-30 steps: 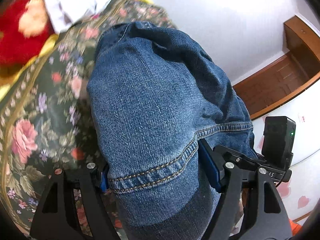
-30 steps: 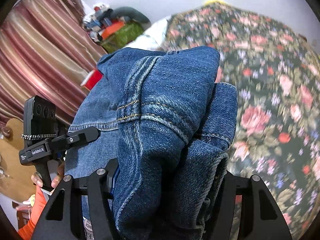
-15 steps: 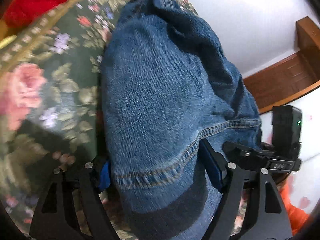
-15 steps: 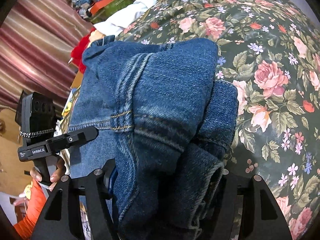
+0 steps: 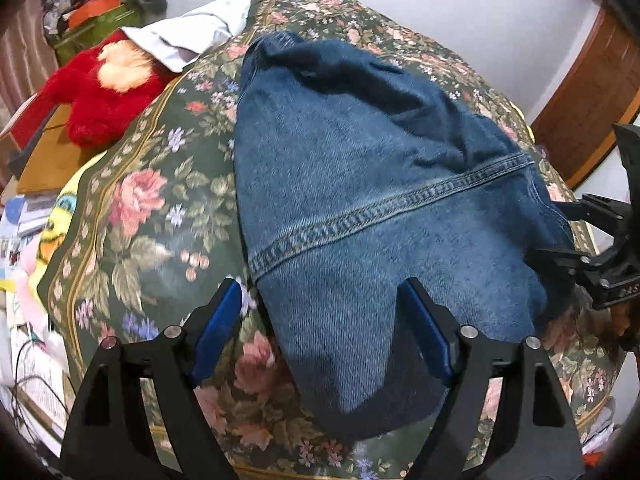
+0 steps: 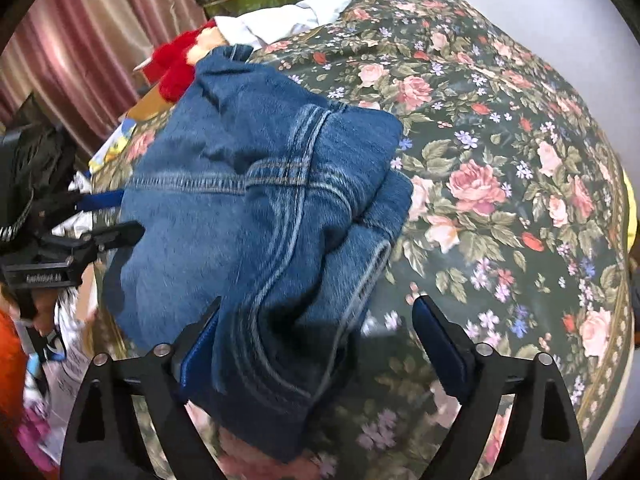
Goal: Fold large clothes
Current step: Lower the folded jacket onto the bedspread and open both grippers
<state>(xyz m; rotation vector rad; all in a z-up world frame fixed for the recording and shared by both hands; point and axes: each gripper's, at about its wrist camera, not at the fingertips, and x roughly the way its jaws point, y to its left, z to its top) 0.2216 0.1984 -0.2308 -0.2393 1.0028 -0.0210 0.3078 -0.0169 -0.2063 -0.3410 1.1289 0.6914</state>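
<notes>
- Now we have the jeans (image 5: 360, 184) lying as a thick folded bundle on the floral bedspread (image 5: 132, 216), filling the centre of both views.
- Our left gripper (image 5: 320, 312) is opening; the denim lies between its pads, unpinched.
- Our right gripper (image 6: 316, 328) is opening too, with denim against its left pad only.
- We judge the fold nearly finished; only withdrawing and tidying seem left.

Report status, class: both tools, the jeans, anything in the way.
Left tool and right tool opening, pads off denim. Folded jeans lying on the floral bedspread. Red plush toy off to one side, not obstructing.
</notes>
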